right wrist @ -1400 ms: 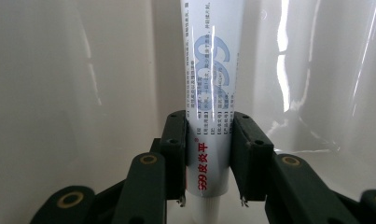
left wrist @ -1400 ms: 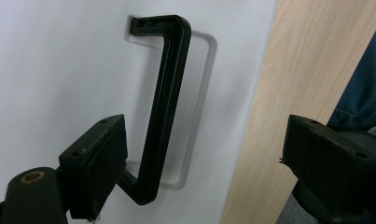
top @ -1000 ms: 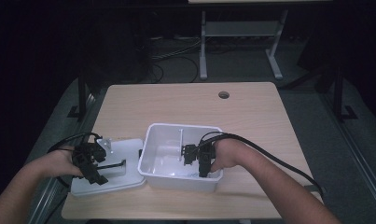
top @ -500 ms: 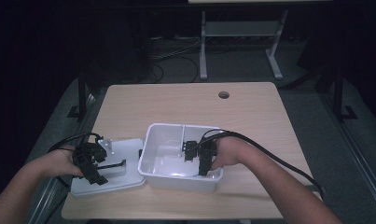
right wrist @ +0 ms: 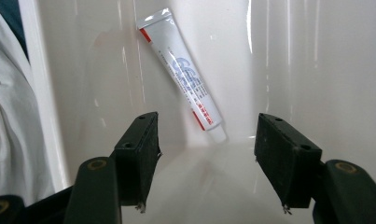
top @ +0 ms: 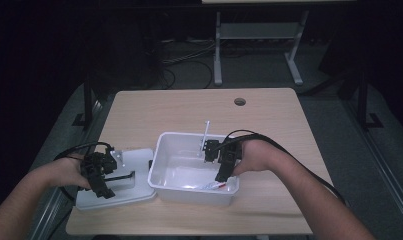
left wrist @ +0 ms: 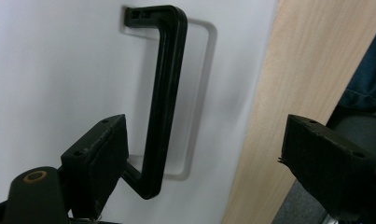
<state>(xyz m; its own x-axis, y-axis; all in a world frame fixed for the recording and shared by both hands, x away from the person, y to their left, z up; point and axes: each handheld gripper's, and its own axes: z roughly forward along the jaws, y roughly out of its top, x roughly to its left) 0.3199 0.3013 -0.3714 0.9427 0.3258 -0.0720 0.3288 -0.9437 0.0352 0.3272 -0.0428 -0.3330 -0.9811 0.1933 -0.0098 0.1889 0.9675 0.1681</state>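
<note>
Toothpaste-like tube [right wrist: 182, 75], white with red bands and blue lettering, lies loose on the floor of the white bin [top: 165, 150], close to the bin's near wall; in the high view it is a small pale and red shape [top: 212, 186] just below the right gripper [top: 220, 176]. In the right gripper view the tube rests slantwise ahead of the fingers [right wrist: 138, 156], clear of both pads and not between them. Those fingers have just been spreading apart and now stand released, with only the bin's floor under them. The person's right hand [top: 251, 157] reaches over the bin's right rim.

To the left, the left gripper [top: 103, 186] hovers over the white lid [top: 139, 160], which lies flat on the worktop [top: 189, 110] just beside the bin. In the left gripper view its fingers [left wrist: 101, 154] are spread wide; the lid's black handle [left wrist: 164, 93] passes close by one pad, which does not pinch it. A thin white stick [top: 205, 135] leans on the bin's far rim.
</note>
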